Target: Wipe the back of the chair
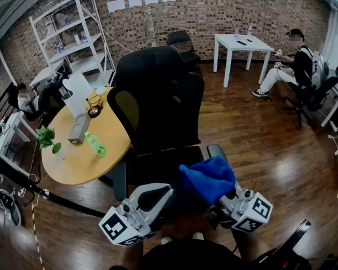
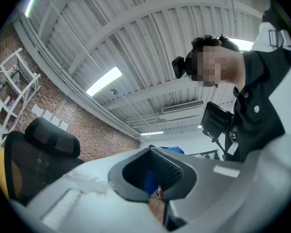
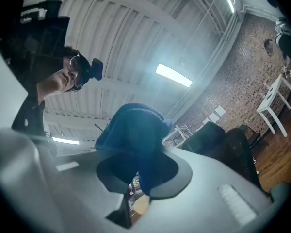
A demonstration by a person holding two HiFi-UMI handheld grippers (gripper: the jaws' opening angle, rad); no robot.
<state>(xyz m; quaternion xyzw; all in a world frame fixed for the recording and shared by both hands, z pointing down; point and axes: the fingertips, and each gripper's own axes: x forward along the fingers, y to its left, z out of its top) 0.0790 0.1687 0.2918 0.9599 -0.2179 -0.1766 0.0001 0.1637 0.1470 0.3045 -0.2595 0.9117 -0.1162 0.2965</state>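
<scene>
The black office chair (image 1: 158, 106) stands in the middle of the head view, its tall back (image 1: 163, 94) facing me. A blue cloth (image 1: 208, 178) bunches above the chair's seat, and my right gripper (image 1: 217, 194) is shut on it just in front of the seat. In the right gripper view the cloth (image 3: 136, 135) rises out of the closed jaws of my right gripper (image 3: 140, 178), with the chair (image 3: 223, 144) off to the right. My left gripper (image 1: 160, 194) sits beside it at lower left, shut and holding nothing. In the left gripper view the chair (image 2: 34, 164) shows at far left.
A round wooden table (image 1: 73, 162) with a green bottle (image 1: 94, 144) and a small plant (image 1: 47, 138) touches the chair's left side. White shelves (image 1: 73, 32) stand at the back left. A second black chair (image 1: 180, 41), a white table (image 1: 239, 44) and a seated person (image 1: 293, 66) are at the back right.
</scene>
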